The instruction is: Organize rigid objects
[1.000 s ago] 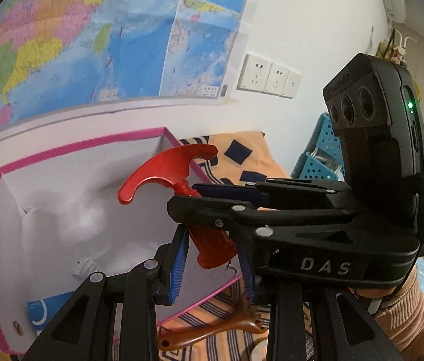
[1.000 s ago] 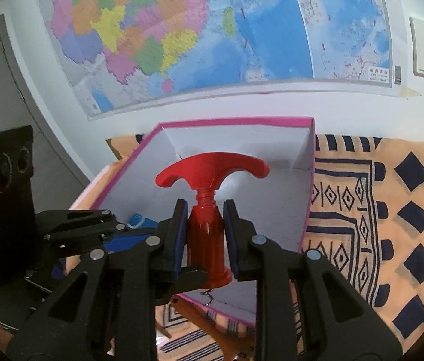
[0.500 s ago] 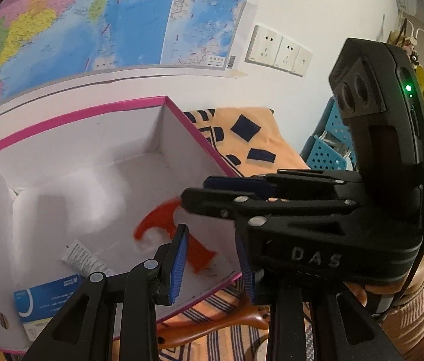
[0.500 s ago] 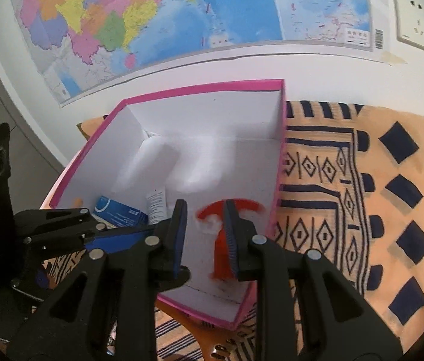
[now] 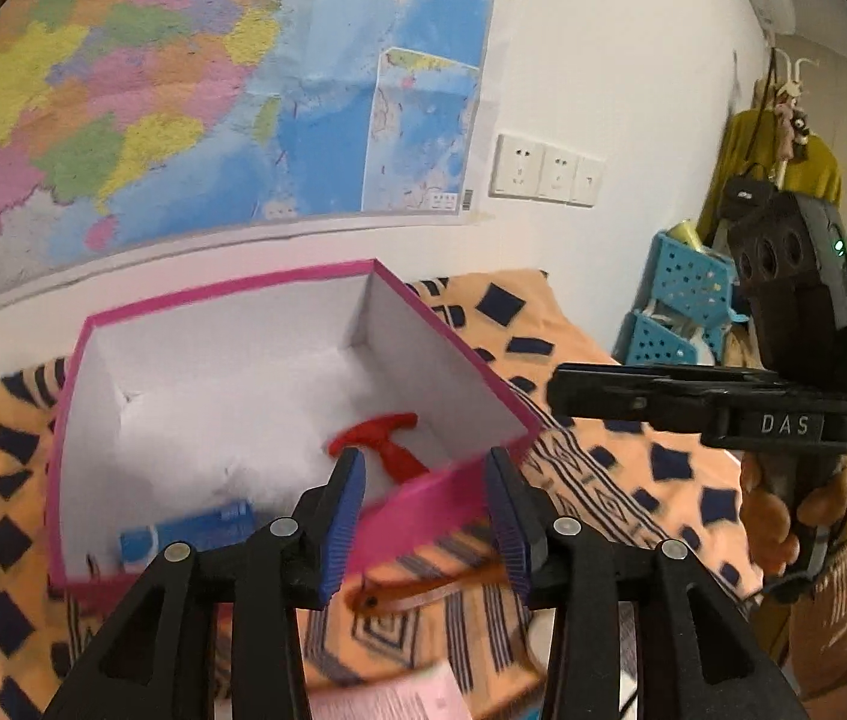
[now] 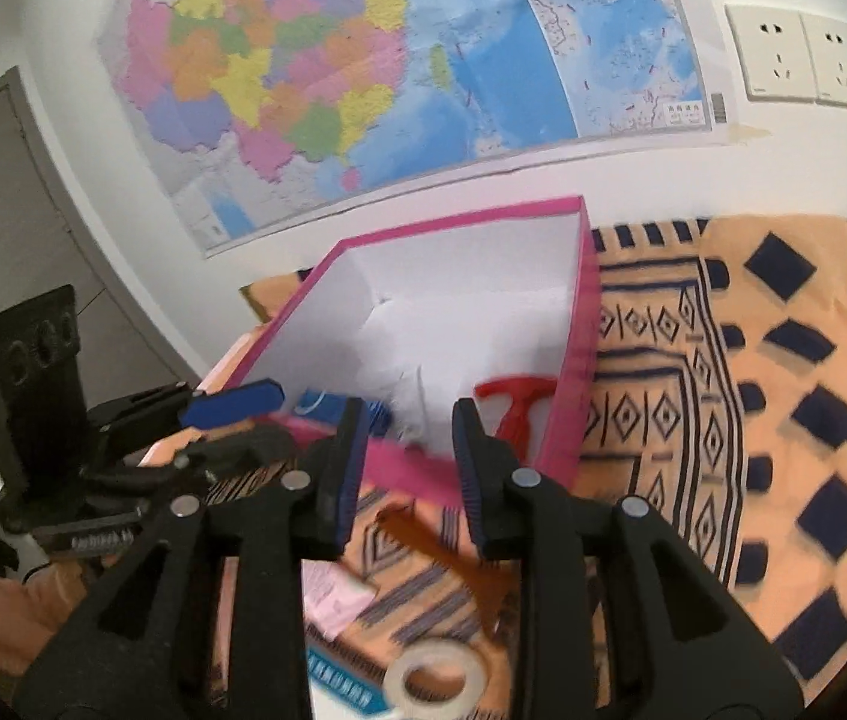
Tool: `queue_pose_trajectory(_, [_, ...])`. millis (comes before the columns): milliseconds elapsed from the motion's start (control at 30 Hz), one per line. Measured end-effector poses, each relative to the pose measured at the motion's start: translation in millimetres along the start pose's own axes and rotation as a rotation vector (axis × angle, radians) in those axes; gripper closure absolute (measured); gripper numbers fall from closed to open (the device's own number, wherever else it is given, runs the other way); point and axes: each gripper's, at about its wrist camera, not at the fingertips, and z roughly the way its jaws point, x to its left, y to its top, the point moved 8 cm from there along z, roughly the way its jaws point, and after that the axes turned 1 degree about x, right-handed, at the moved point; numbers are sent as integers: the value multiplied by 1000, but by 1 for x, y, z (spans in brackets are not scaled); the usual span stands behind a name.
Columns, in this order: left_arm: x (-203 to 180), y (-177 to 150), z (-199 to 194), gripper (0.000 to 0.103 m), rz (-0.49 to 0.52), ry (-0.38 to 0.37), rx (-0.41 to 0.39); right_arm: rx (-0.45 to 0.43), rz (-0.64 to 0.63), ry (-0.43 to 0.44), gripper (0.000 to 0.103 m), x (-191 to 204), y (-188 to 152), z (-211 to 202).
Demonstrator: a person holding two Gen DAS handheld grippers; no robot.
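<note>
Right gripper: jaws apart, nothing between them, poised above the near wall of the pink box. Left gripper: jaws wide apart and likewise empty, just short of the same wall. The red T-handled tool lies on the box floor by the right wall, near a blue packet. Outside, on the patterned cloth, remain a brown comb, a tape roll and a pink leaflet. Next pick is probably the comb: descend squarely, close across its narrow handle, lift clear of the box wall.
</note>
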Motion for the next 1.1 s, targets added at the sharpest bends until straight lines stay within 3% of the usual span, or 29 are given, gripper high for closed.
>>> queue_pose_trajectory(200, [-3,-48,-8,61,-35,-43,67,72,37,-16,72,-5,-52,-10])
queue_pose_trajectory(400, [-15,-101,1,61,-53,-81,187,163,134,-36,72,-21,-106,-9])
queue_pose_trajectory(667, [-24,-137,-5,61,-78,-96,237,270,213,7,72,-14,-162,-2])
queue_pose_trajectory(1100, [-30,-166,-11,61,-83,-114,308,332,245,32,72,-5,-195,-4])
